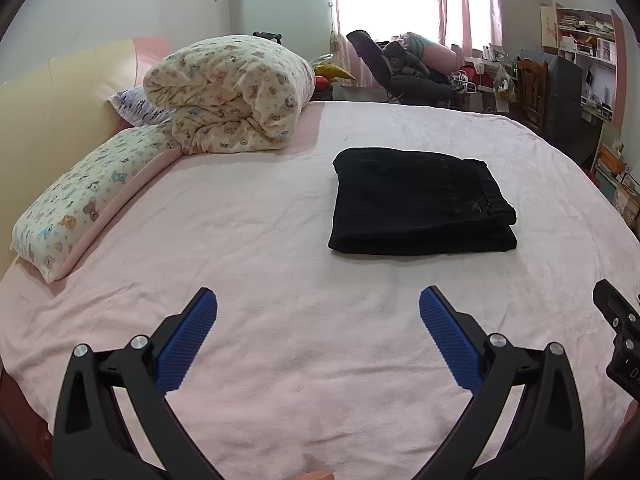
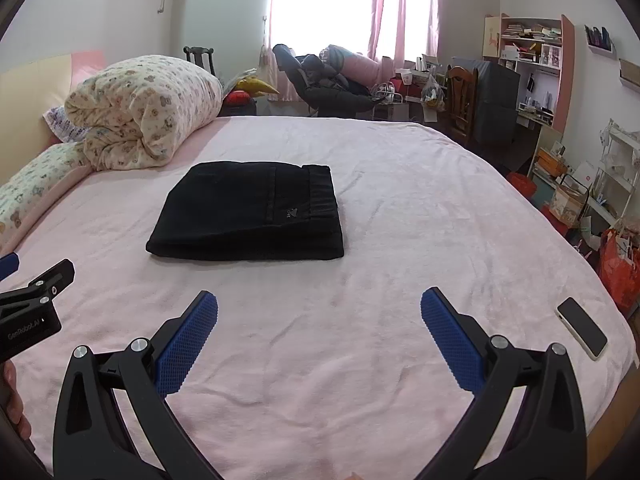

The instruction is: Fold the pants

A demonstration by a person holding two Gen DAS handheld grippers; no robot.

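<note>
Nearest the lens in the left wrist view, the left hand-held gripper (image 1: 318, 308) spreads its two blue ribbed fingers (image 1: 188, 344) wide apart above the pink blanket (image 1: 260, 240), with nothing between them. The right hand-held gripper (image 2: 319, 308) stands the same way in its own view, jaws wide and empty, hovering over the near part of the bed. Each tool shows at the edge of the other's view: the right one as a black body at the right margin of the left view, the left one as a black body at the left margin of the right view. The black pants (image 1: 420, 204) lie folded into a compact rectangle in the middle of the blanket, well apart from both grippers, the waistband (image 2: 320, 196) on top toward the right side and the layered edges facing the cameras. In the right wrist view the pants (image 2: 252, 216) sit ahead and to the left of the gripper. A rolled bear-print duvet (image 1: 228, 92) rests at the head of the bed, with a long matching pillow (image 1: 88, 196) just beside it along the headboard. A phone (image 2: 582, 328) lies face up near the blanket's right edge, close to the right gripper's right finger. A cluttered bookshelf (image 2: 532, 64) stands by the far wall.
</note>
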